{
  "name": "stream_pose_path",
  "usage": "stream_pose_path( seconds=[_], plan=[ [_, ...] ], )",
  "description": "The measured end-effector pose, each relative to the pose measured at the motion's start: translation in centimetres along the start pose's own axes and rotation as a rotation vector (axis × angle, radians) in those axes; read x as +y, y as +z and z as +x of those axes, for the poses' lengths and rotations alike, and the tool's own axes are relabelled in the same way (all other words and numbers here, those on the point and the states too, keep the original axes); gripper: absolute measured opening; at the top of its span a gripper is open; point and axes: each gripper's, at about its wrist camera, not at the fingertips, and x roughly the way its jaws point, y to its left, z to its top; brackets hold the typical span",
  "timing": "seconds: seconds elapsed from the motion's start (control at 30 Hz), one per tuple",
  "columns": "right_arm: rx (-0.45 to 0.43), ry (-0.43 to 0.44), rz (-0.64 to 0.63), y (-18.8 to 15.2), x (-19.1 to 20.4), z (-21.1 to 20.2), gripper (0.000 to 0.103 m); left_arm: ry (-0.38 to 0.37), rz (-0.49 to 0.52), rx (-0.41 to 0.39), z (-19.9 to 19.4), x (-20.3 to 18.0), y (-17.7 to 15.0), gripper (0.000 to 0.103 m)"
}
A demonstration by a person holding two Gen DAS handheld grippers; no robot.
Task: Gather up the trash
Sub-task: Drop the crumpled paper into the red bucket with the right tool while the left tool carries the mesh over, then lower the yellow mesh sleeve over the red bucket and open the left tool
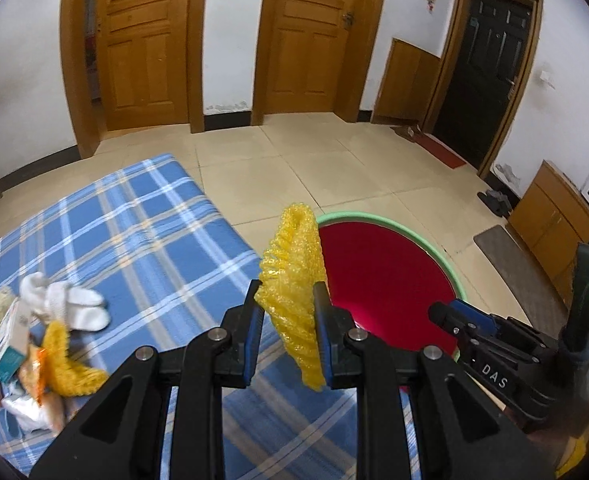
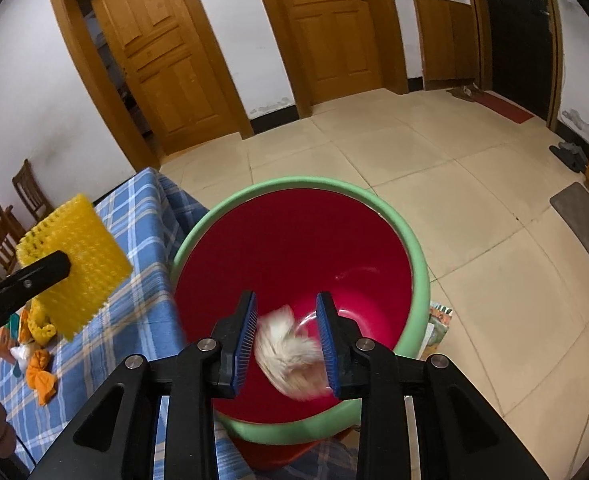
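Left tongs [image 1: 288, 312] clamp yellow foam net [image 1: 294, 280]; only right view shows right tongs [image 2: 286, 336] parted around blurred pale wad [image 2: 290, 360]

Each hand-held gripper is built of matte black plastic. The left hand-held gripper [image 1: 288, 300] has two angular arms with triangular cut-outs, joined by linkage bars that carry round silver pivot screws, four of them in a row behind the fingers. Its fingers [image 1: 254, 320] end in flat blue ribbed pads. The right hand-held gripper [image 2: 286, 320] has the same black frame, silver screws and blue ribbed pads. Seen from the left wrist, its body bears a small label with the white letters "DAS", and a dark grey-green handle with a small green light stands behind it.
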Motion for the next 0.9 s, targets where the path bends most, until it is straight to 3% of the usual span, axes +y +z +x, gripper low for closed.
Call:
stream_pose_path(
  seconds=[0.27,0.33,0.4,0.43,0.9],
  plan=[
    [-0.005,0.002,0.049,-0.4,-1.7,-0.5,0.037,-0.013,0.048,0.046,2.8,-2.3,0.2,0.026],
    [-0.003,0.001,0.058,-0.6,-2.1,-0.6,0.038,-0.015,0.048,0.056,3.2,-2.6,0.3,0.034],
    [-0.002,0.0,0.065,-0.6,-2.2,-0.6,0.038,-0.013,0.038,0.068,3.5,-2.6,0.2,0.049],
    [-0.001,0.0,0.07,-0.7,-2.3,-0.6,0.038,-0.01,0.03,0.071,3.5,-2.6,0.2,0.051],
    [-0.013,0.01,0.063,-0.3,-1.6,-1.0,0.038,0.015,-0.007,0.064,1.8,-1.4,-0.5,0.057]
  ],
)
